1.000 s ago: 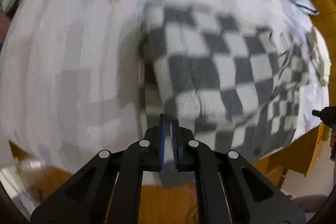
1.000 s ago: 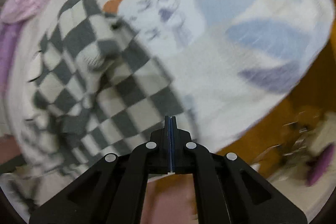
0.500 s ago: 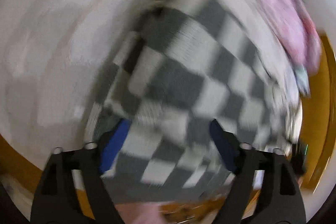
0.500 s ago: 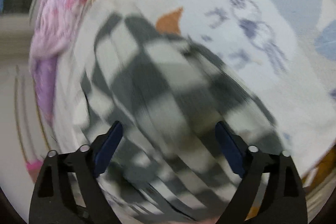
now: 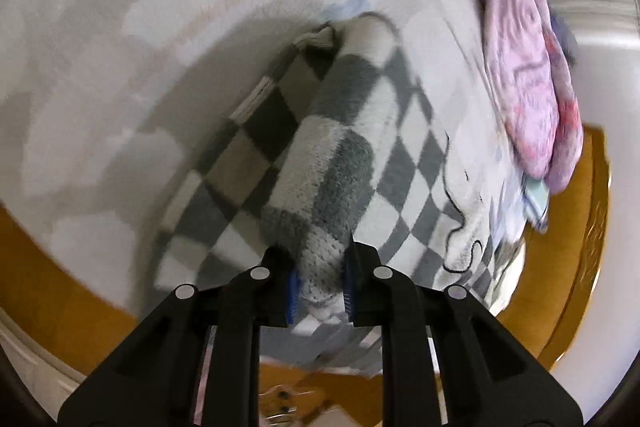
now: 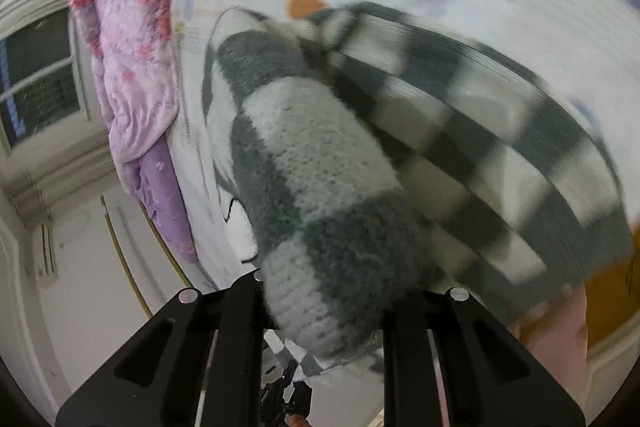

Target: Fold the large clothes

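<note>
A grey-and-white checkered knit sweater (image 5: 332,155) lies on a bed covered by a pale printed sheet (image 5: 120,27). My left gripper (image 5: 320,287) is shut on a thick bunched fold of the sweater near the bed's front edge; the fold rises from the flat part. In the right wrist view the sweater (image 6: 328,211) bulges between the jaws of my right gripper (image 6: 324,307), which is shut on it; its fingertips are hidden by the knit. The rest of the garment streams off to the right, blurred.
A pink and purple quilt (image 5: 528,67) is heaped along the far side of the bed; it also shows in the right wrist view (image 6: 128,47). The orange wooden bed frame (image 5: 48,291) runs along the near edge. A window (image 6: 36,79) is at the left.
Both grippers were shut and empty a second ago, opened wide over the sweater half a second ago, and are now closed on bunched folds of it and lifting them.
</note>
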The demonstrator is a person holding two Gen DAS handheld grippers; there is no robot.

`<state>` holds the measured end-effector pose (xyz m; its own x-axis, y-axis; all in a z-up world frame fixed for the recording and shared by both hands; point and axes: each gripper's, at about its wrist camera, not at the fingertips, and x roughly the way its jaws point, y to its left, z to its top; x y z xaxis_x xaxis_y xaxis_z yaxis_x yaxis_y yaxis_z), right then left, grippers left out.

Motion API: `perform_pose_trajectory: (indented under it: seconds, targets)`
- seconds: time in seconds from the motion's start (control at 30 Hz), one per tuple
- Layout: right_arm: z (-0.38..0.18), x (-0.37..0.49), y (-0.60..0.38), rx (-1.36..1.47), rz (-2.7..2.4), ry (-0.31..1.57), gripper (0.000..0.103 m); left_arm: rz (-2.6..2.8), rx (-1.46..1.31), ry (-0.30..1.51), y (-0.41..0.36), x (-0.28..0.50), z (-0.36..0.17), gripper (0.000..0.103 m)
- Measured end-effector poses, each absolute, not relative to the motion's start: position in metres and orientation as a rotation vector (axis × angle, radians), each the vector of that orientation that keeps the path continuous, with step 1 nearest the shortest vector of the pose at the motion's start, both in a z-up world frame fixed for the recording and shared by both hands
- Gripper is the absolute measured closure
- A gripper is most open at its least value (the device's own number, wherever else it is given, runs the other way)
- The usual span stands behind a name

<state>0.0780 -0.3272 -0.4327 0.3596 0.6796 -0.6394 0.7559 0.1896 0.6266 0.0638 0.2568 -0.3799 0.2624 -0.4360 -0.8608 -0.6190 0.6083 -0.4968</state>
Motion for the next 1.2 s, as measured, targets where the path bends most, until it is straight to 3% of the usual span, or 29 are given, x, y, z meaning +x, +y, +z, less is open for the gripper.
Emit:
perform_pose_trajectory:
  seconds: [0.13, 0.3, 0.4, 0.47, 0.6, 0.7, 0.83, 0.93, 1.07, 1.2]
  targets:
    - [-0.434, 0.032, -0.341, 1.436, -0.192, 1.449, 0.088, 0.160, -0.851, 1.425, 0.250, 0.042, -0.373, 0.087]
    - [-0.485, -0.015, -0.342, 1.519, -0.382, 1.531, 0.088, 0.286, -0.776, 1.590, 0.243, 0.008, -0.420, 0.087]
    - [-0.487, -0.021, -0.342, 1.470, -0.424, 1.562, 0.071, 0.296, -0.722, 1.601, 0.236, 0.004, -0.419, 0.081]
    - [-0.477, -0.020, -0.342, 1.382, -0.471, 1.614, 0.052, 0.290, -0.633, 1.643, 0.232, 0.006, -0.416, 0.078]
    - [-0.432, 0.000, -0.346, 1.058, -0.491, 1.621, 0.049, 0.287, -0.509, 1.683, 0.235, 0.011, -0.404, 0.070]
    - [-0.397, 0.032, -0.333, 0.891, -0.406, 1.587, 0.037, 0.371, -0.500, 1.630, 0.243, 0.021, -0.376, 0.068]
    - [-0.366, 0.086, -0.295, 0.698, -0.206, 1.564, 0.038, 0.397, -0.438, 1.527, 0.256, 0.030, -0.338, 0.063]
    - [-0.375, 0.138, -0.249, 0.439, -0.085, 1.626, 0.072, 0.351, -0.410, 1.472, 0.246, 0.065, -0.344, 0.064]
    - [-0.417, 0.184, -0.214, 0.425, 0.002, 1.653, 0.079, 0.286, -0.407, 1.455, 0.232, 0.124, -0.391, 0.074]
    - [-0.492, 0.238, -0.198, 0.406, -0.147, 1.754, 0.077, 0.426, -0.356, 1.505, 0.218, 0.184, -0.469, 0.074]
